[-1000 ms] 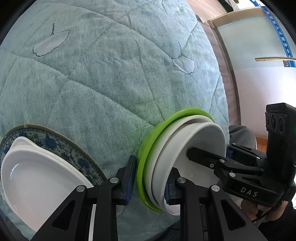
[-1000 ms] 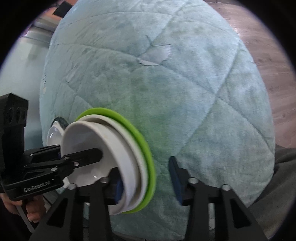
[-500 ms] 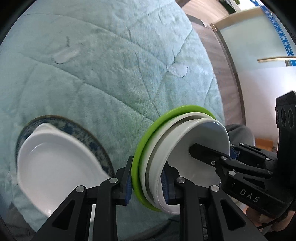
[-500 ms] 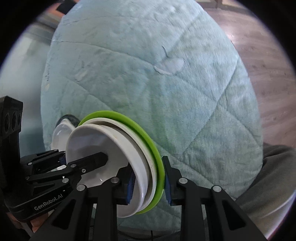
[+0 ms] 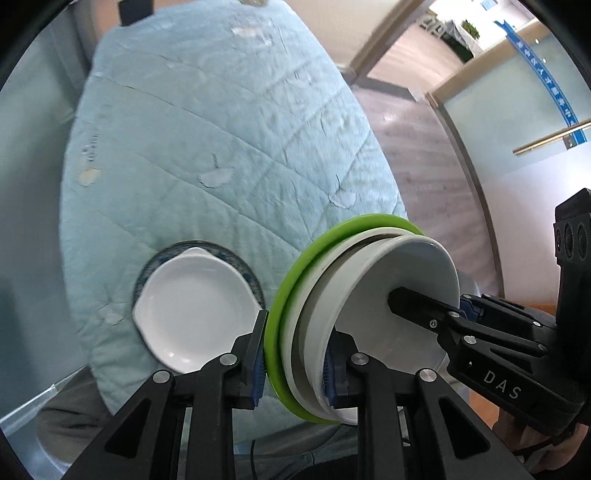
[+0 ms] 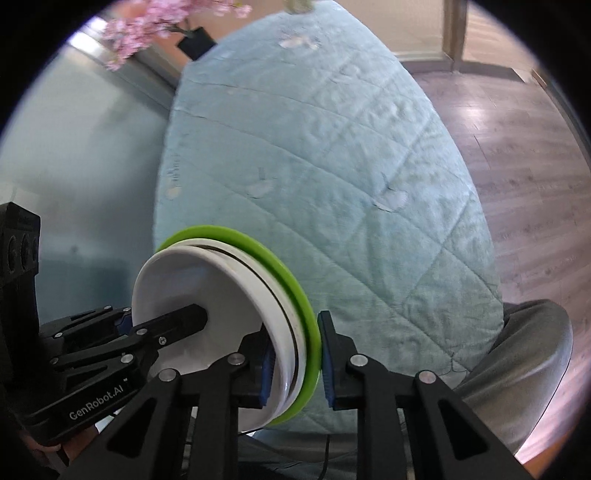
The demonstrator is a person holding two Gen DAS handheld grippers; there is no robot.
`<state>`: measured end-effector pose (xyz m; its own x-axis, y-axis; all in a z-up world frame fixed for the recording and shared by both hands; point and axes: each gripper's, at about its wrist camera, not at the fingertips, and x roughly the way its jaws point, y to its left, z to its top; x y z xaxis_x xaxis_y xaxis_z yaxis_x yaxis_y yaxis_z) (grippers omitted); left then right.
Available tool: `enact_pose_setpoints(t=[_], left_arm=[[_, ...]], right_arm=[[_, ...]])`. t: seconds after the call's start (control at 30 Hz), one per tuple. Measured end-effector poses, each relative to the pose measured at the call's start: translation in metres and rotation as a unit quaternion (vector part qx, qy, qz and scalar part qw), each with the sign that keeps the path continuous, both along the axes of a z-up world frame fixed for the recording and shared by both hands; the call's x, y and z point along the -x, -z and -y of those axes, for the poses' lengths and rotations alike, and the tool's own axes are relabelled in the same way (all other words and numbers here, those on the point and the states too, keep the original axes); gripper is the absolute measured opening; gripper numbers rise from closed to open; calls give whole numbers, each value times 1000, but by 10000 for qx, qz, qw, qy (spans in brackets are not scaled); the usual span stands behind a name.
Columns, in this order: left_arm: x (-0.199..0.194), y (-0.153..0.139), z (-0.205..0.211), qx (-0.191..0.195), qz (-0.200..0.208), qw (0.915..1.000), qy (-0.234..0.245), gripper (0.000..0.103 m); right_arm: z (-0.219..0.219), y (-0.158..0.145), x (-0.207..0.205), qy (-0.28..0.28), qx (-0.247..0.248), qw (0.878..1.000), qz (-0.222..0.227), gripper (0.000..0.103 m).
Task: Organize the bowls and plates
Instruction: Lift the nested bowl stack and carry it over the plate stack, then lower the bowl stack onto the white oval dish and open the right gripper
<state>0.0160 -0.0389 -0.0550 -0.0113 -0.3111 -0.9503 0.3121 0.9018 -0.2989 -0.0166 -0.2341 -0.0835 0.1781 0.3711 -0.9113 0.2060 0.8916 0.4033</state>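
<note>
A stack of dishes hangs tilted above the table: a green plate point(image 5: 291, 291) underneath, white plates in the middle and a white bowl point(image 5: 388, 273) on top. My left gripper point(image 5: 295, 365) is shut on the stack's left rim. My right gripper point(image 6: 297, 365) clamps the opposite rim of the green plate point(image 6: 291, 288) and bowl point(image 6: 192, 280); its jaws are closing, pads pressing on the stack. Each gripper shows in the other's view, one finger inside the bowl. Down on the table lies a white eared dish point(image 5: 192, 314) on a blue-patterned plate point(image 5: 243, 266).
A light blue quilted cloth point(image 5: 221, 147) covers the round table. Wooden floor point(image 5: 417, 147) and a glass wall point(image 5: 517, 110) lie to the right. A pink blossom plant point(image 6: 147, 26) stands beyond the table. A person's grey trouser leg point(image 6: 517, 350) is at the near right.
Both grippers have risen with the stack, so the table looks smaller and farther. The right gripper's jaws, apart a second ago, have closed onto the stack's rim.
</note>
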Motion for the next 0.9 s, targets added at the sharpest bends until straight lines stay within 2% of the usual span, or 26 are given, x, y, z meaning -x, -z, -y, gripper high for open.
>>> enact_pose_setpoints(t=[0.17, 0.4, 0.6, 0.9], left_arm=[[12, -23, -37, -1, 220, 9993, -312, 21], [21, -29, -94, 20, 322, 9977, -602, 21], [17, -9, -125, 9, 248, 9971, -725, 21], [2, 55, -139, 185, -111, 9961, -857, 21]], right_arm=[[-35, -25, -3, -238, -28, 9995, 215, 20], [-78, -29, -5, -482, -47, 9984, 306, 20], [-107, -17, -10, -553, -66, 9981, 246, 20], [-126, 27, -27, -609, 21, 9981, -126, 20]])
